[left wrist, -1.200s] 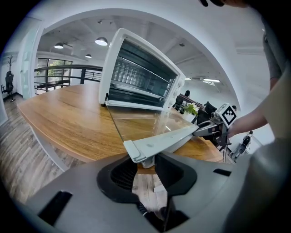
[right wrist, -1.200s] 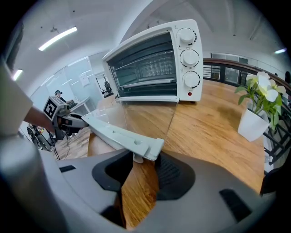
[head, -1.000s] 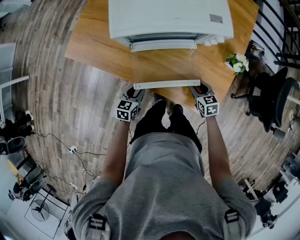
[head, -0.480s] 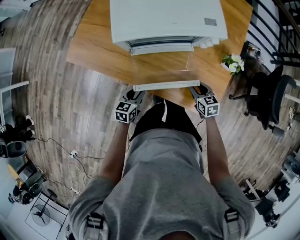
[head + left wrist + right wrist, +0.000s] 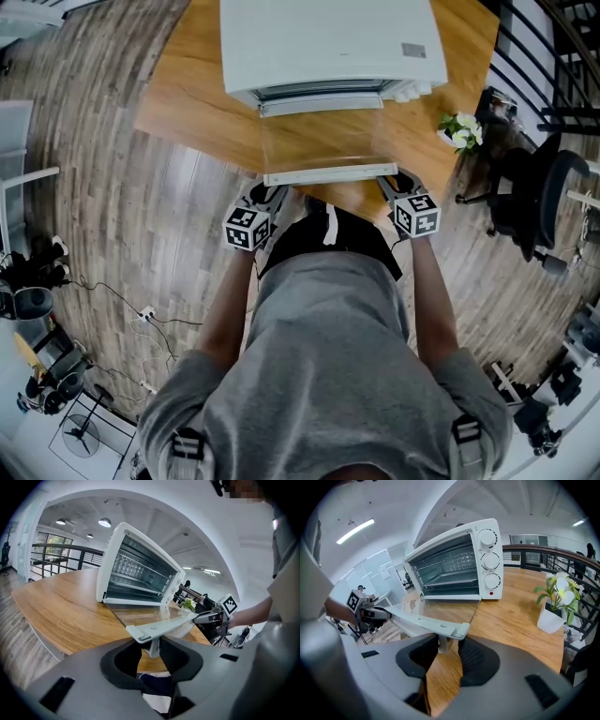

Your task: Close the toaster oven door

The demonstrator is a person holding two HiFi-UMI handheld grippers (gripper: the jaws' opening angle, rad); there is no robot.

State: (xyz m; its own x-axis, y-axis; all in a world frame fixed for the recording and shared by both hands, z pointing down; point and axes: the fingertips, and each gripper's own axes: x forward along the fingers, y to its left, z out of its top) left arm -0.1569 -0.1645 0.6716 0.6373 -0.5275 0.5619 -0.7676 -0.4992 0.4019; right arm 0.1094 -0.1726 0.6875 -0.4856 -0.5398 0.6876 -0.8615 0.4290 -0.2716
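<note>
Both grippers have come up a little since a second ago, and the door of the toaster oven has risen with them. Its glass pane now slopes up from the hinge instead of lying flat over the table.

We see the left gripper pinching the short post under the left end of the handle, with the handle bar lying across the top of its jaws. The right gripper is clamped the same way on the post at the handle's right end. Our two grippers stand at opposite ends of the bar, well apart, each visible from the other's camera.

The oven sits towards the far side of the table with its mouth facing us. The handle hangs about over the table's near edge, where the wood narrows to a corner in front of our legs. Nothing stands between the raised door and the oven mouth, and bare wood lies on both sides of the door.

A potted plant stands at the table's right edge, level with the oven's dials and well apart from the door. Past that edge are an office chair and a dark railing. To the left of the table we see plank floor.
</note>
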